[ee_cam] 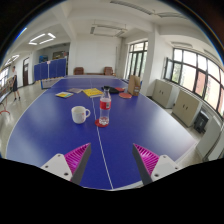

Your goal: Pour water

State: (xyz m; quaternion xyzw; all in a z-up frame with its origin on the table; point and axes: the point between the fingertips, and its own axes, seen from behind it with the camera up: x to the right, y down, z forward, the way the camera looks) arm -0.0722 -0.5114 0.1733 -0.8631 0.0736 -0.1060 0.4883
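Your gripper (110, 160) is spread wide and holds nothing: its two fingers stand far apart over the near end of the blue table tennis table (45, 125), and only bare table shows between them. The left finger's pink pad (77, 155) sits at about 7 o'clock and the right finger's pad (147, 157) at about 5 o'clock; neither touches anything.

The table's white centre line (100, 150) runs away from you between the fingers.

Beyond the fingers, toward 12 o'clock, stand the task's things. The water bottle (104, 108) is upright just right of the centre line: clear plastic, a red cap, a red label around its middle. Whether it holds water cannot be told. Just beside it at its 9 o'clock, apart from it, is a white mug (79, 114), upright, with its handle turned toward the bottle.

Farther on, across the table, lie a yellow flat item (92, 92), a second yellowish one (64, 95) to its left, and a red object (125, 96) to the right; what they are is unclear.

Past the table are blue partition boards (50, 69) at 11 o'clock and windows (190, 72) at 2 o'clock.
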